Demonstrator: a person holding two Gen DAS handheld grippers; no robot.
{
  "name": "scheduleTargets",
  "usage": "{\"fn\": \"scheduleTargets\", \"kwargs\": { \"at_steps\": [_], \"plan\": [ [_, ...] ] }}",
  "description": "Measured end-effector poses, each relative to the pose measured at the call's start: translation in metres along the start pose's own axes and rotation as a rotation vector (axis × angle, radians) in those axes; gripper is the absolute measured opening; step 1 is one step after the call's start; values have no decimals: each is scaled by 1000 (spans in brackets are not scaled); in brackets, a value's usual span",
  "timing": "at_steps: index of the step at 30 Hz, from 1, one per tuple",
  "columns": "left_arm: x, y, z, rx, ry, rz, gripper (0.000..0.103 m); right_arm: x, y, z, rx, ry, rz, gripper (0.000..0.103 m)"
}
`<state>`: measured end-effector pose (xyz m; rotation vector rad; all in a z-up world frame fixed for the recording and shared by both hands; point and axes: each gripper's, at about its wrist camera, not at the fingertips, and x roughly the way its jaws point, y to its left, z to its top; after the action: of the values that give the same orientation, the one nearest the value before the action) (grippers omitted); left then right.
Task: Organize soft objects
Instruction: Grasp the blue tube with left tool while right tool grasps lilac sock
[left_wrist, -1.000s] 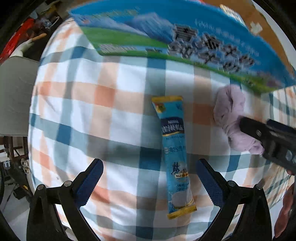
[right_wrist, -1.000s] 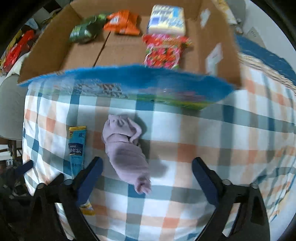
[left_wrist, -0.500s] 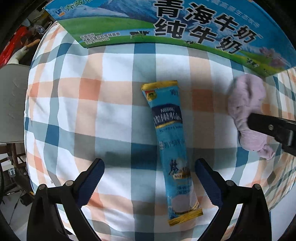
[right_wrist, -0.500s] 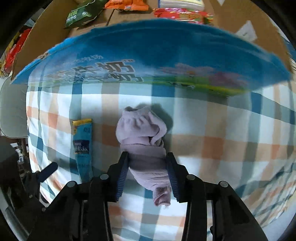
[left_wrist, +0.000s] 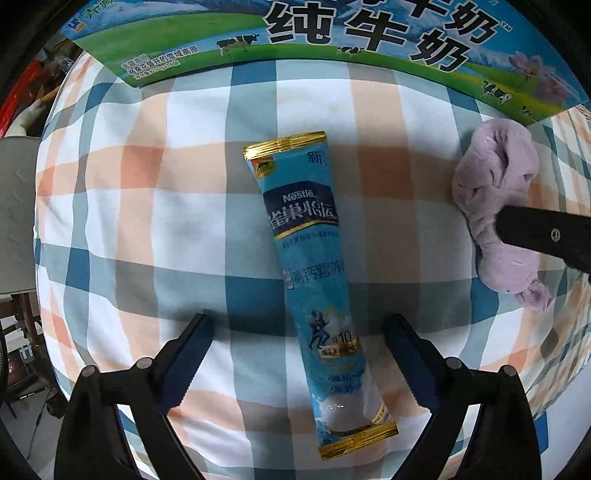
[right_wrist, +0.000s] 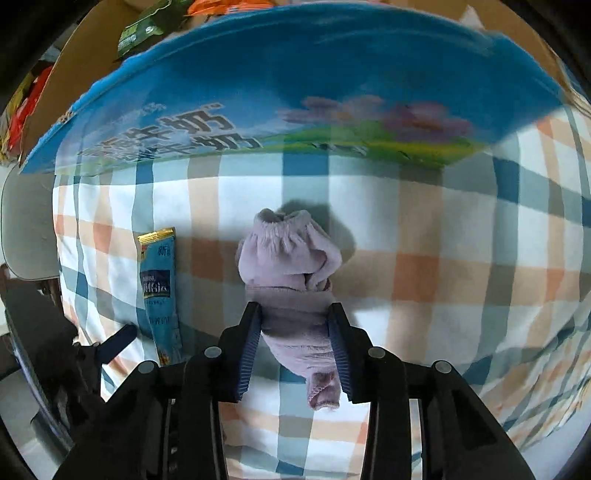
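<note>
On the checked cloth just right of the blue sachet (left_wrist: 317, 291), the lilac sock (right_wrist: 295, 295) sits pinched mid-length by the right gripper (right_wrist: 295, 347), soft, light and likely droopy, while the left gripper (left_wrist: 299, 350) straddles the sachet, unclosed.

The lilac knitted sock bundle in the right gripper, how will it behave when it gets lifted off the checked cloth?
The lilac knitted sock bundle is pinched in where the right gripper clamps it, so it is probably soft and floppy, with both free ends likely to droop. It looks light. The ribbed blue pads on knit fabric should hold; slipping seems unlikely.
</note>
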<state>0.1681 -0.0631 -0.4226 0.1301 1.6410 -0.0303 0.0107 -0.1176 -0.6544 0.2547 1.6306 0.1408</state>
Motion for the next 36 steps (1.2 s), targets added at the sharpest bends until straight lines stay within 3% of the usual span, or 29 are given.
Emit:
{"fn": "scheduleTargets", "kwargs": {
  "at_steps": [2,5,7,12,16,19,24,26,30,33,36],
  "plan": [
    [1,0,-3,2,-1,2,95,-4,-2,-3,-12,-6,-8,39],
    [2,-2,-4,5,-2,10,95,7,5,1,-41,19,-23,47],
    [1,3,-6,4,-1,9,95,15,6,1,-32,24,-76,46],
    [5,10,1,6,3,7,95,-1,-11,-21,44,8,-21,42],
    [2,11,13,12,6,21,95,-10,-27,-49,75,-3,-29,42],
    [7,3,15,43,1,49,82,1,-42,-65,101,23,-32,42],
    [3,-10,16,79,-10,50,40,15,-46,-74,116,13,-59,44],
    [1,-14,14,85,-17,62,30,17,-41,-73,113,2,-79,44],
    [-2,-8,6,61,-19,54,18,23,-29,-73,99,-4,-133,44],
    [-5,8,-6,21,-11,24,17,21,-23,-80,91,-19,-158,42],
    [-5,21,-16,-5,-4,10,17,16,-13,-93,73,-14,-124,42]
  ]
}}
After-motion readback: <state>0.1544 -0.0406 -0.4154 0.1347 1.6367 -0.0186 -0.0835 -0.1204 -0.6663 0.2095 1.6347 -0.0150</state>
